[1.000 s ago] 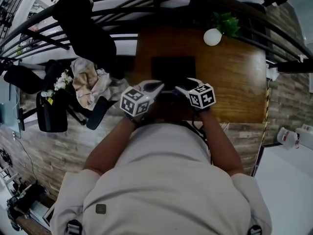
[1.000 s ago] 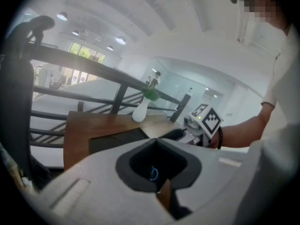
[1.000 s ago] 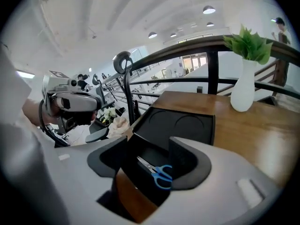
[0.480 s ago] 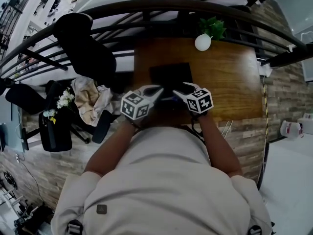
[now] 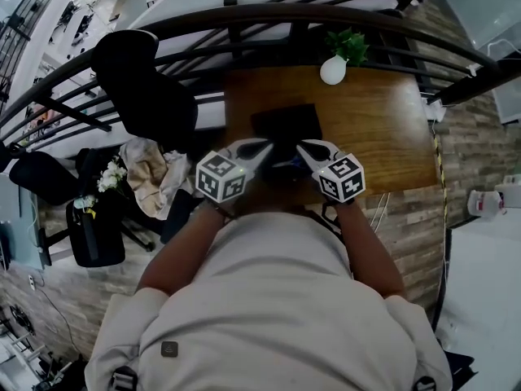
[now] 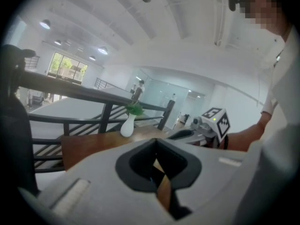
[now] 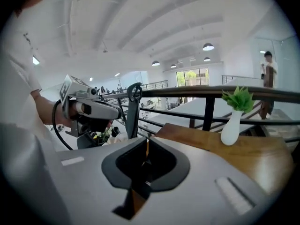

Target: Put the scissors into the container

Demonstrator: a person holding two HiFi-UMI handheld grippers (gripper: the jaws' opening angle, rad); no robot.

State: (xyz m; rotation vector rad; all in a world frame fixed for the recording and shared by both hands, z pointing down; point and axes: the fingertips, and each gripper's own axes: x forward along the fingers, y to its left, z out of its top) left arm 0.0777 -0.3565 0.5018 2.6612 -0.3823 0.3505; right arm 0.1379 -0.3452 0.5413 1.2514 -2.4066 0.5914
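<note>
light: bright, even; ceiling lamps [image 7: 207,46], window [image 6: 70,65]
glare: mild sheen on tabletop [image 5: 383,120]
distortion: heavy fisheye, dark vignetted corners
blur: near foreground soft in both gripper views

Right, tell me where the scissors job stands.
Done: nothing visible; no scissors show in the dark container on the table. In hand: both grippers sit together near the table's front edge; the right gripper's jaws are closing with nothing clearly between them, the left gripper looks shut and empty. Left: gripping the scissors, which I cannot make out, and putting them inside.
</note>
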